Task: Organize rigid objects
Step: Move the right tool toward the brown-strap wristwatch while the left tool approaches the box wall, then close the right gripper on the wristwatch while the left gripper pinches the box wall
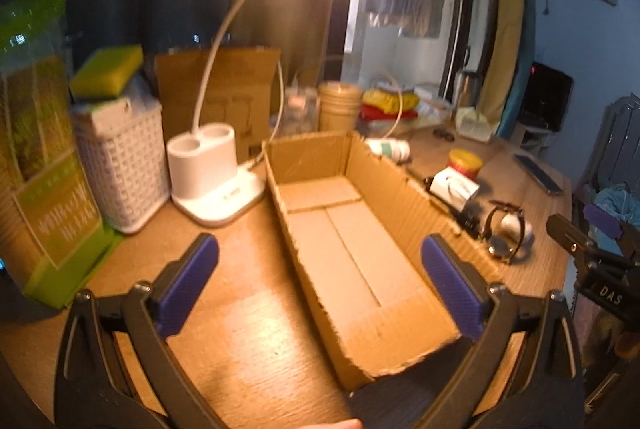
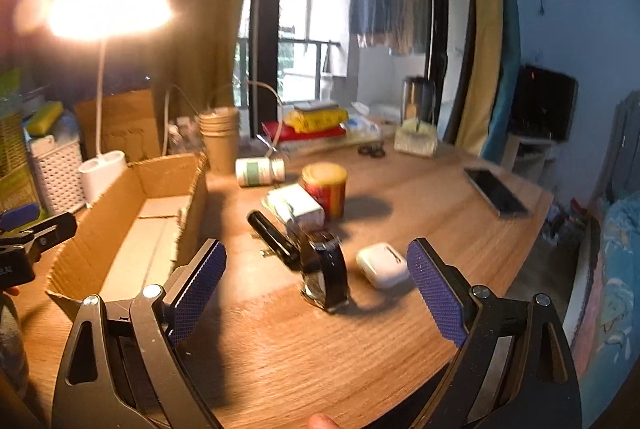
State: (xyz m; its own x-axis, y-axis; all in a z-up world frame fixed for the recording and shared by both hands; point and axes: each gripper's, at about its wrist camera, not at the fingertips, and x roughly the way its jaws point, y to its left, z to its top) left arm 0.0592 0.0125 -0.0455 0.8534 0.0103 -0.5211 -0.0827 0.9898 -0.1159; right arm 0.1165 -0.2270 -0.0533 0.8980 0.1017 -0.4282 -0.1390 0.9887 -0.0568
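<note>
A wooden tabletop [image 2: 320,349] is seen under warm lamp light. The open cardboard box [image 1: 352,229] is taken as the landmark; nothing is seen inside it but its folded bottom flaps. To its left, a tall green carton [image 1: 44,165] with blurred, unreadable white lettering, a white lattice basket [image 1: 120,165] topped by a yellow sponge [image 1: 107,71], and a white desk lamp [image 1: 208,169] are placed. To the right of the box, a white bottle [image 2: 259,171] lying on its side, a red and yellow can [image 2: 325,189], a white packet [image 2: 294,209], a black bar-shaped item [image 2: 272,239], a wristwatch [image 2: 325,277] and a white earbud case [image 2: 382,266] are gathered near together; their labels cannot be read. A phone [image 2: 496,191] lies farther right.

The left gripper [image 1: 320,281] is held over the box's near end, jaws spread wide, nothing gripped. The right gripper [image 2: 316,289] is held with jaws wide apart, the wristwatch between them, untouched. The letters "DAS" are read on the right gripper's body in the left wrist view.
</note>
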